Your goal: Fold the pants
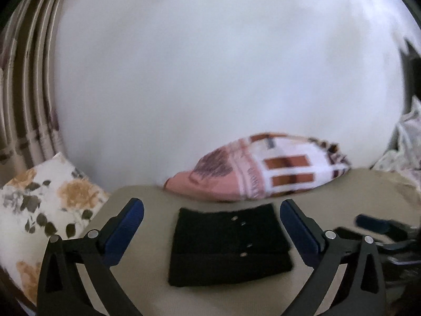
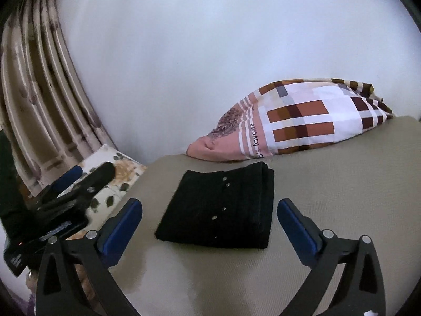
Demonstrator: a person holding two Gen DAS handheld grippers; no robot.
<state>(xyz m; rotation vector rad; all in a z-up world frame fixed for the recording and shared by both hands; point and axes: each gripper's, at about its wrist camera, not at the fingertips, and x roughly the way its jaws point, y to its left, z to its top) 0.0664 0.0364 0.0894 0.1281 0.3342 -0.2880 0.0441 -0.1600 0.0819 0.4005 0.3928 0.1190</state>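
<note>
The black pants (image 1: 229, 247) lie folded into a compact rectangle on the beige bed surface (image 1: 158, 289), with several small metal studs showing on top. My left gripper (image 1: 211, 210) is open above and short of them, its blue pads wide apart with nothing between. In the right wrist view the same folded pants (image 2: 218, 208) lie flat, and my right gripper (image 2: 209, 210) is open and raised clear of them, holding nothing. The right gripper also shows at the right edge of the left wrist view, and the left gripper at the left edge of the right wrist view.
A pink and brown patterned pillow (image 2: 289, 126) lies just behind the pants against the white wall (image 1: 210, 65). A floral pillow (image 1: 44, 197) sits at the left, with striped curtains (image 2: 39, 105) behind it. Crumpled pale bedding (image 1: 405, 142) is at the far right.
</note>
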